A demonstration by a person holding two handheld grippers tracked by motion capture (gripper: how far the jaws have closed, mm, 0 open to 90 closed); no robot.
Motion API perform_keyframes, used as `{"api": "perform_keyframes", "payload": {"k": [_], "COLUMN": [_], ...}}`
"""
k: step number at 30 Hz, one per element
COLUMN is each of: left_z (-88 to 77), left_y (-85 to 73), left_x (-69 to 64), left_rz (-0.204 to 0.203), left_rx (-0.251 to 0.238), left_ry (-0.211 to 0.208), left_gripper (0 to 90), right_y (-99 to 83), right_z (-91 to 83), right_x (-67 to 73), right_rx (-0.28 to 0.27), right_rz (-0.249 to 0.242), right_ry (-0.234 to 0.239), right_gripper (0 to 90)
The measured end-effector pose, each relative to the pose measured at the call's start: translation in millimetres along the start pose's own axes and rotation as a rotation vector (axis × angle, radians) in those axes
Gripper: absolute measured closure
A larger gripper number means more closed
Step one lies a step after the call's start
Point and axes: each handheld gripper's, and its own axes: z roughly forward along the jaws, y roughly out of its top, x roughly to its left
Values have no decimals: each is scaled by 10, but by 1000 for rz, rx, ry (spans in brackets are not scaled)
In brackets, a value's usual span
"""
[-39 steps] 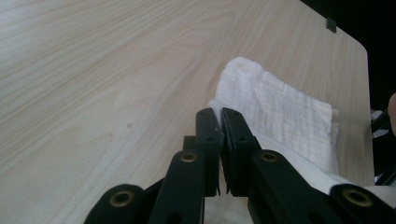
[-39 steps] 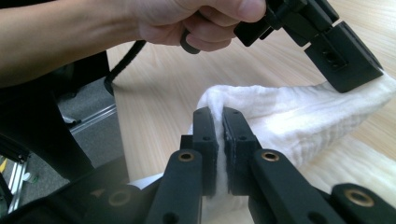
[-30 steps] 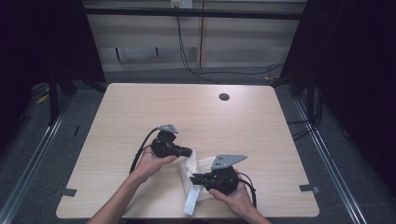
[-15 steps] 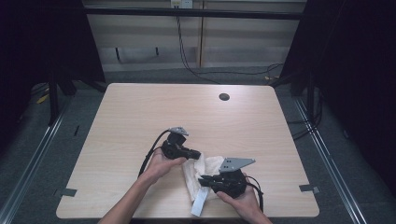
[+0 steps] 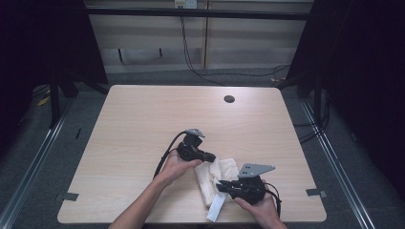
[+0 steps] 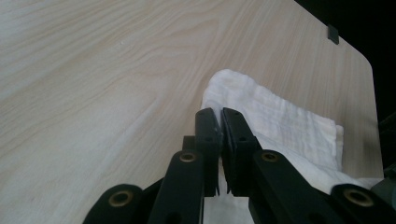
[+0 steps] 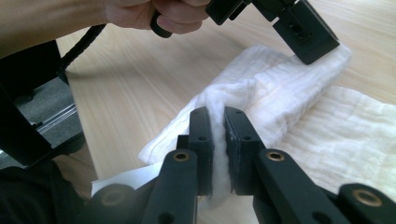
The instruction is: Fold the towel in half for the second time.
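Note:
A white cloth (image 5: pixel 224 170) lies bunched on the wooden table (image 5: pixel 143 124) near its front edge. My left gripper (image 5: pixel 211 158) comes in from the left, its jaws shut on the cloth's far end (image 6: pixel 280 116). In the left gripper view the pads (image 6: pixel 208 126) stand almost together. My right gripper (image 5: pixel 221 184) points left at the cloth's near end. In the right gripper view (image 7: pixel 218 114) a fold of cloth (image 7: pixel 280 93) fills the narrow gap between its pads, and those jaws have just been opening a little. The left gripper (image 7: pixel 308 44) shows there at the top, on the cloth's far corner.
A smooth white strip (image 5: pixel 215 210) sticks out from under the cloth over the table's front edge. A round cable hole (image 5: pixel 229 99) sits at the far side of the table. Grey tape marks (image 5: pixel 70 196) (image 5: pixel 316 192) lie near the front corners.
Both hands have moved to the right along the front of the table, and the cloth has gone with them.

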Motion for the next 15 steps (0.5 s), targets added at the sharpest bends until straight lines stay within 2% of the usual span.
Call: {"api": "perform_keyframes", "payload": {"k": [3,9,15], "left_z": [78,227,241], "left_y": [48,83,105], "left_x": [-7,-61,-92], "left_rz": [-7,-10,-7], "left_rx": [2,-7,-42], "left_ry": [-7,-27,-49], "left_gripper": [854,822,752], "right_y": [-37,-140,-230], "right_z": [-44,-139,-226], "right_x": [-61,-145,-188], "right_rx": [4,26,61], "right_rz": [12,18,36], "right_ry": [-18,-62,-85], "right_gripper": [807,716,596]}}
